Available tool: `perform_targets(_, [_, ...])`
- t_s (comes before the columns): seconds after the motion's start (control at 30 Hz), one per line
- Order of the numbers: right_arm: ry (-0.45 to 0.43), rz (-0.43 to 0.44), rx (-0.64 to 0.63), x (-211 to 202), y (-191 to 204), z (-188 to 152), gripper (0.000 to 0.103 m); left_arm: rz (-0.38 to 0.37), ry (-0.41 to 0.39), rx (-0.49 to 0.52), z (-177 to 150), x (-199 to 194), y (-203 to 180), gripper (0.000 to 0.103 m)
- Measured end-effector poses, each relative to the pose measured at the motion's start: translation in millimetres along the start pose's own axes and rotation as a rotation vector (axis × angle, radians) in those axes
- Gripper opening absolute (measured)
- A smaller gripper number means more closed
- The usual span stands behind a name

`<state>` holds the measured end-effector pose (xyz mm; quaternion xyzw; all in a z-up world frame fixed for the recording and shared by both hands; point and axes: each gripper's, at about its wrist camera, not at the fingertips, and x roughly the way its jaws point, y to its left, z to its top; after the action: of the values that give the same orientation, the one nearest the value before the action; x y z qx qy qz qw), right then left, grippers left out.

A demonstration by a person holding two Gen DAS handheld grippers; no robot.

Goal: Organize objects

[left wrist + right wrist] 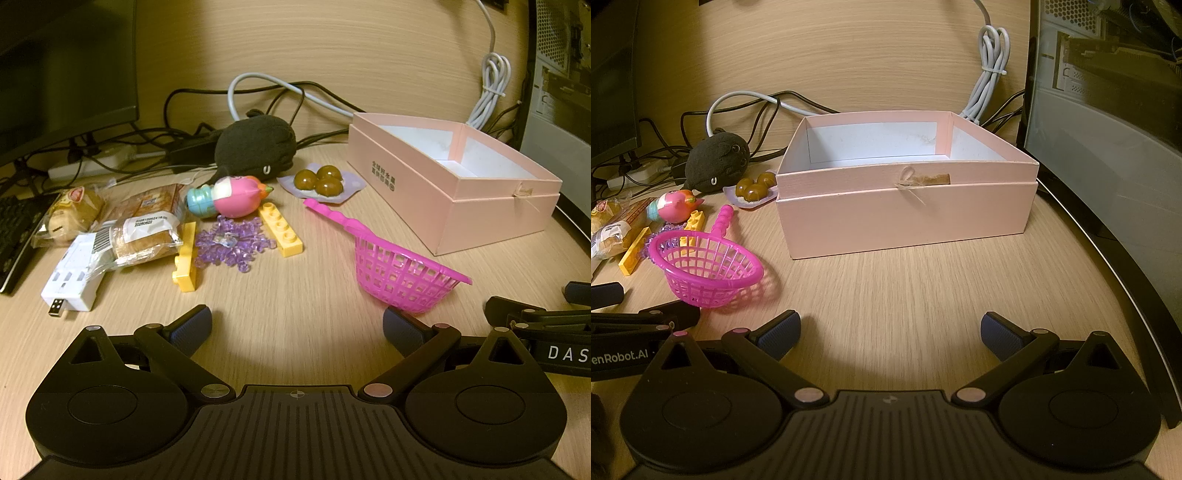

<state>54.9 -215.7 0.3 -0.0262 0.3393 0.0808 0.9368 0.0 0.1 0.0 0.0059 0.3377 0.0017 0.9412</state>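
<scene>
on the wooden desk [923,295] the pink box [905,218] is sitting open and empty, with the magenta plastic strainer [402,273] lying just left of it. further left the toys and snack packs [144,229] are piling up near a black plush [255,147]. the left gripper [297,325] and right gripper [890,332] are both hovering with jaws spread wide, gripping nothing.

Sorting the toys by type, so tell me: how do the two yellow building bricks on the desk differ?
The nearer yellow brick lies tipped on its side, studs facing sideways toward the bread packet; the farther yellow brick lies flat, studs up. The nearer one sits left of the purple beads, the farther one right of them, close to the pink toy. Both are long, yellow and on the desk, outside the pink box.
</scene>
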Motion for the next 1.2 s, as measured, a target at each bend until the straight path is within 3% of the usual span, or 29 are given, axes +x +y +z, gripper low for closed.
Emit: perform_targets(1.2, [0.001, -0.009, 0.01, 1.4, 1.3, -0.2, 0.103, 0.0, 0.0, 0.001, 0.0, 0.0, -0.2, 0.102])
